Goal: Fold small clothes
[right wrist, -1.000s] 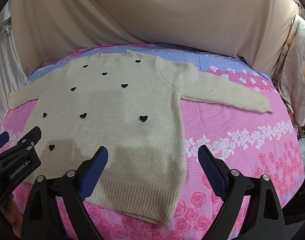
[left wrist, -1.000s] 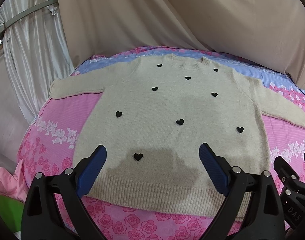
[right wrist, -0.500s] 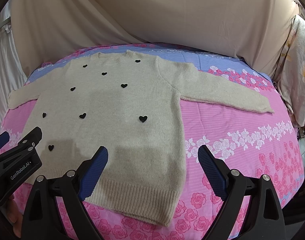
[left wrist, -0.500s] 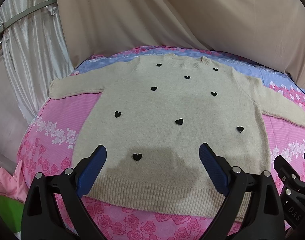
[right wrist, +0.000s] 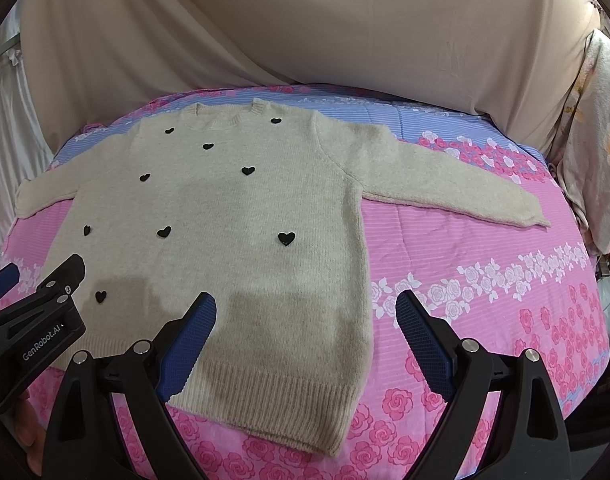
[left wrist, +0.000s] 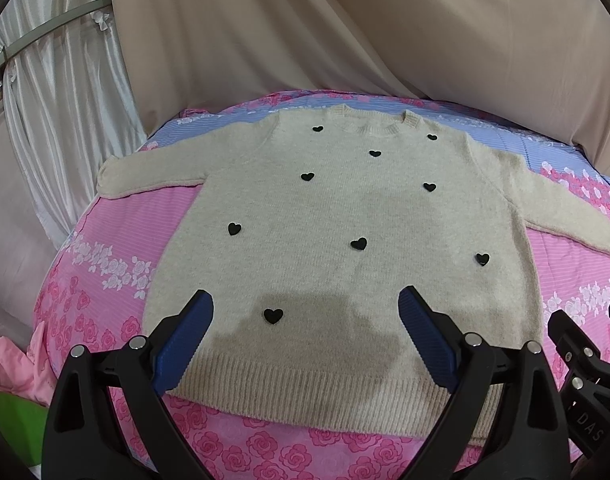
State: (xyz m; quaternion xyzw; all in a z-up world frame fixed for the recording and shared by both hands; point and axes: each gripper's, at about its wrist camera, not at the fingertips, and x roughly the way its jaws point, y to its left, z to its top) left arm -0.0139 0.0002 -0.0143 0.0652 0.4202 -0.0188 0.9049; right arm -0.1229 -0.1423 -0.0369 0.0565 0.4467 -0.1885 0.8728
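Left claw (left wrist: 305, 336) and right claw (right wrist: 305, 336) both spread, empty, hovering over the near hem of one beige sweater (left wrist: 345, 240) with nine black hearts (left wrist: 359, 243), flat on bed (right wrist: 485, 280).

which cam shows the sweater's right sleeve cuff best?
Right wrist. The right sleeve lies flat on the bedspread with its cuff fully in frame. In the left wrist view that sleeve is squeezed against the frame edge, cuff distorted.

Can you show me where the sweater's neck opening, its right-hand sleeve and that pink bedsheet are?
neck opening (left wrist: 371, 126), left wrist view, on the ribbed collar band.
right-hand sleeve (right wrist: 457, 184), right wrist view, mid-sleeve, lying flat.
pink bedsheet (right wrist: 485, 252), right wrist view, bare striped area beside the sweater.
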